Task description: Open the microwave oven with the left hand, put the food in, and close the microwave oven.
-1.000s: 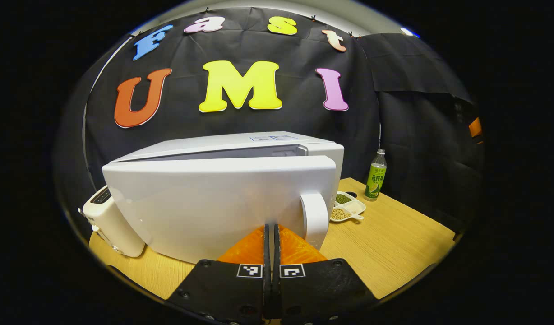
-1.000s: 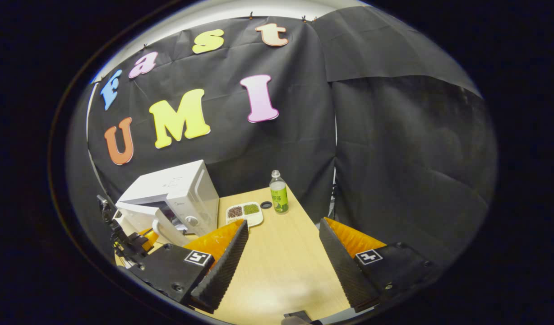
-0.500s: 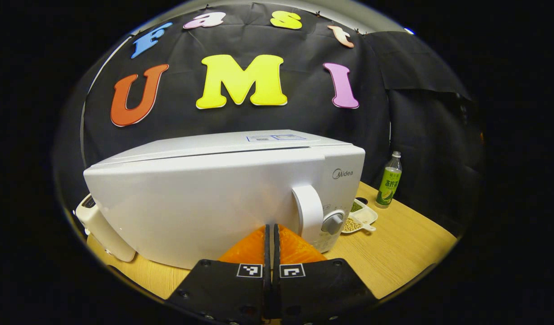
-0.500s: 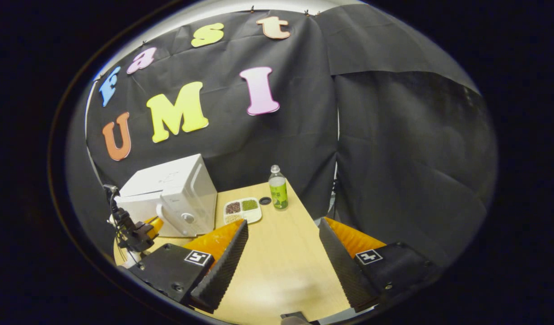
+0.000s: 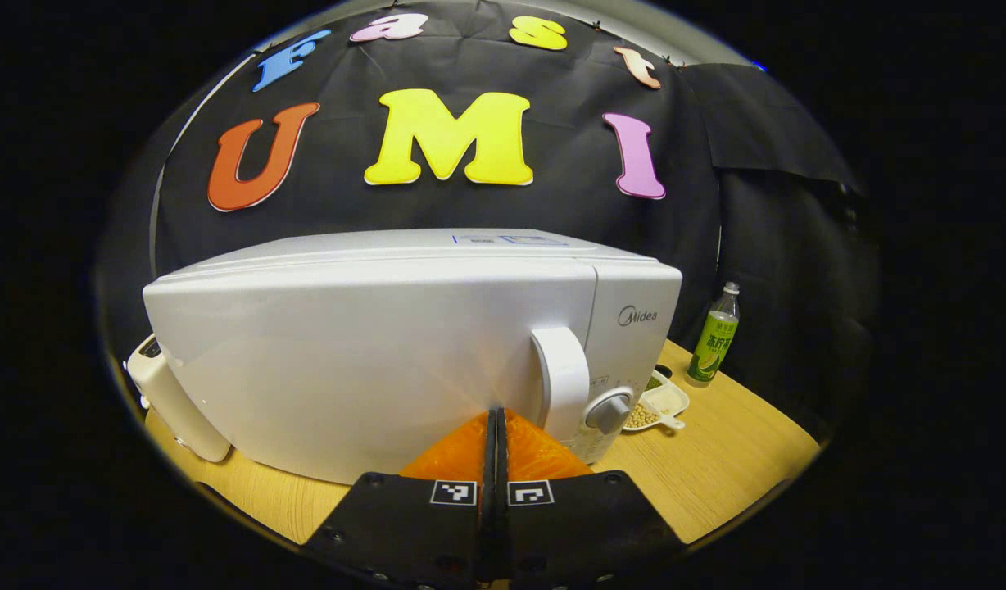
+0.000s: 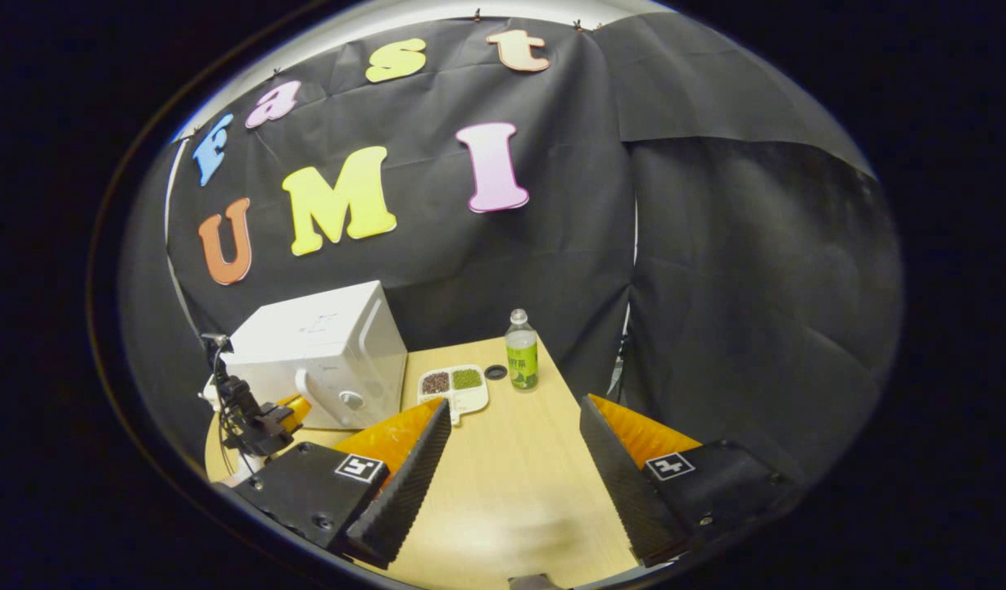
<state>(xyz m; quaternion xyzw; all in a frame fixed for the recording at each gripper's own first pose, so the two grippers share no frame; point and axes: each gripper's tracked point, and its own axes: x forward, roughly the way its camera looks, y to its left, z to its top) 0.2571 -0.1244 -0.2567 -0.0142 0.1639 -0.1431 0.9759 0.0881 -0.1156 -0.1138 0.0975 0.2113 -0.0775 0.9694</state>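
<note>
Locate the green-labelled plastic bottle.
In the right gripper view, the green-labelled plastic bottle stands at the wooden table's far edge, right of the white compartment dish.

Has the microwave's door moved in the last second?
Yes. The door has swung shut: it now lies flush with the control panel, where earlier a gap stood open along its top edge.

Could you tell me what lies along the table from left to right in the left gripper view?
Toaster → microwave → door handle → dial → bean tray → bottle.
</note>
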